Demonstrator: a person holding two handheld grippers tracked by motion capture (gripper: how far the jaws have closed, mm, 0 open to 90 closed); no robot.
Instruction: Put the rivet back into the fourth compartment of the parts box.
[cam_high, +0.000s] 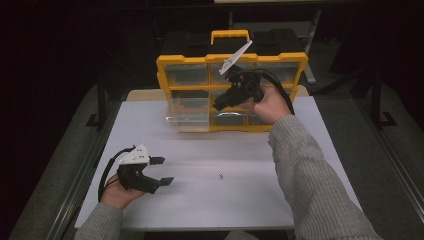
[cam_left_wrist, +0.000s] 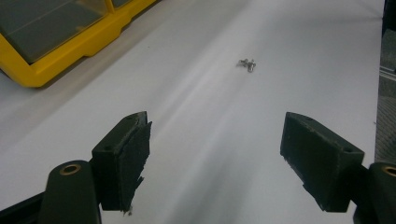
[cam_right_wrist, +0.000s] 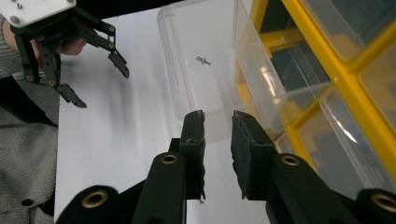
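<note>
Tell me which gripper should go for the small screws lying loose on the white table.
Left. The left gripper rests low over the table with jaws wide open, aimed at the screws just ahead. The right gripper is up at the yellow organizer, by its pulled-out clear drawer, jaws nearly together.

The white, flat-topped rectangular counter (cam_high: 150, 125) stands in a dim room, lit from above so that its top glows against the dark around it. Beneath and beside it lies a grey carpeted floor (cam_high: 385, 150), shadowed toward the far end. A black metal frame upright (cam_high: 101, 95) rises at the counter's left edge, and another black post (cam_high: 376, 97) stands on the right. Beyond the far edge, a pale slanted table leg (cam_high: 314, 30) shows against near-black surroundings.
</note>
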